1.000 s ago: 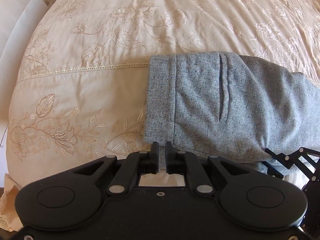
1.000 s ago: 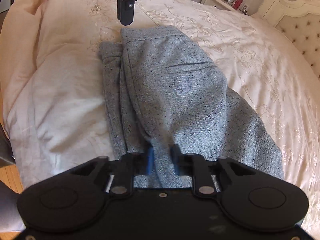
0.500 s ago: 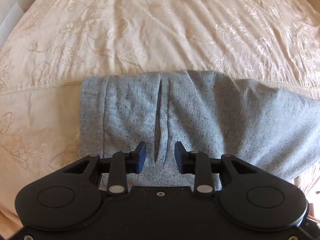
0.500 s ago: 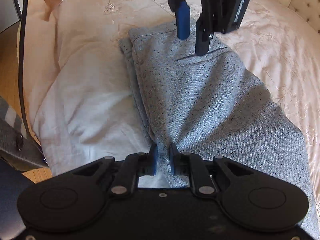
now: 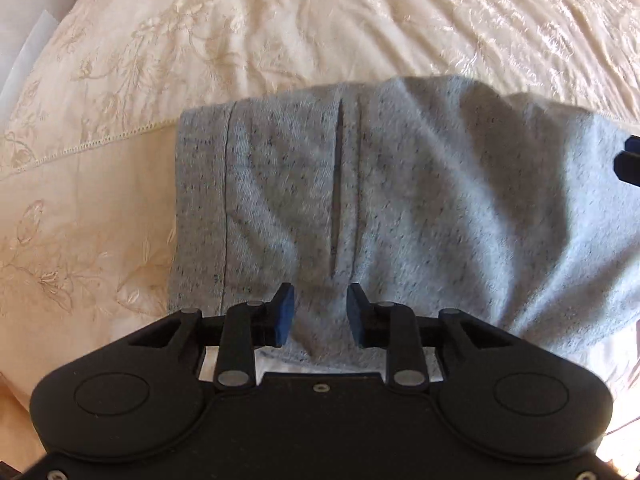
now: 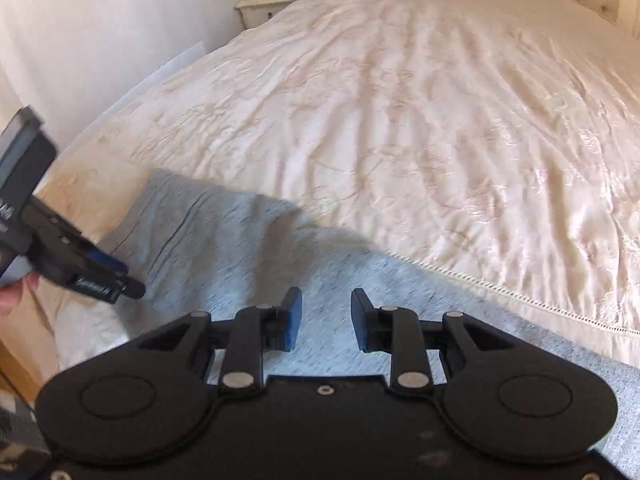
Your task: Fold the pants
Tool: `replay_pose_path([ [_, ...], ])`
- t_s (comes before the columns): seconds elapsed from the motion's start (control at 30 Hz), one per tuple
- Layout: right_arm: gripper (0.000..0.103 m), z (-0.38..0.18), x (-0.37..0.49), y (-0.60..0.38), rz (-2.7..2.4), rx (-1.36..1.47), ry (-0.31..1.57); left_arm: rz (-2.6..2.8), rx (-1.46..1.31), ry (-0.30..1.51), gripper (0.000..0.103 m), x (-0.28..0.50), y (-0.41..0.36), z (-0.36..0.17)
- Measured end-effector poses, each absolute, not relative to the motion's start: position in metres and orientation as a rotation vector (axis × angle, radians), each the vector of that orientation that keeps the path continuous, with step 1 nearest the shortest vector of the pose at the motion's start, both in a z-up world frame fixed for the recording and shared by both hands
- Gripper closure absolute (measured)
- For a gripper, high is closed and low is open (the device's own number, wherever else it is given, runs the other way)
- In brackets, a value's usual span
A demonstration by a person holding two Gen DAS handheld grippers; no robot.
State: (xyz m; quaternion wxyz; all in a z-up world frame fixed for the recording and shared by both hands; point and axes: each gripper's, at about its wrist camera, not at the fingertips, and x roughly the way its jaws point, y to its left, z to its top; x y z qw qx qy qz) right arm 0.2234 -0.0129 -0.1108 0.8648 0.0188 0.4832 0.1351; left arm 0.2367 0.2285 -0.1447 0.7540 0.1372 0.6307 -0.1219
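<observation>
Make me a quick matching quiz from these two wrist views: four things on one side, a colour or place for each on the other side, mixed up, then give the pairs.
Things:
1. pants
2. bedspread
3. nightstand
4. pads of the left tongs

Descriptions:
A. blue
B. cream with embroidered flowers
C. speckled grey, lying at the near edge of the bed
D. against the wall past the far corner of the bed, with a picture frame on top

Pairs: 1-C, 2-B, 3-D, 4-A
</observation>
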Motion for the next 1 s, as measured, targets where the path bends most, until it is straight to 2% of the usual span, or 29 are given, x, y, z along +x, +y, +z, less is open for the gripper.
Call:
replay_pose_path([
  [0.1, 0.071, -0.125, 0.259, -0.031, 0.240, 0.049, 1.022, -0.243, 0.267, 1.352, 0.062, 0.243, 0.211, -0.141],
  [0.27, 0.070, -0.160, 0.285, -0.032, 0.329, 0.052, 1.125, -0.150, 0.248, 1.452, 0.060, 0.251, 0.207, -0.169],
  [0.33, 0.070, -0.169, 0.276, -0.025, 0.416, 0.028, 1.184, -0.113, 0.189, 1.443, 0.061, 0.252, 0.209, -0.159],
  [0.43, 0.070, -0.174, 0.245, -0.011, 0.512, -0.059, 1.154, -0.091, 0.136, 1.389, 0.061, 0.256, 0.203, -0.138],
  [0.63, 0.070, -0.179, 0.216, -0.009, 0.574, -0.030, 1.140, -0.109, 0.098, 1.323, 0.061, 0.281, 0.155, -0.120],
  [0.8, 0.070, -0.188, 0.213, -0.014, 0.620, -0.031, 1.132, -0.143, 0.184, 1.314, 0.059, 0.294, 0.097, -0.138],
  [1.0, 0.070, -0.190, 0.217, -0.023, 0.672, -0.031, 1.123, -0.105, 0.385, 1.330, 0.055, 0.269, 0.074, -0.172],
])
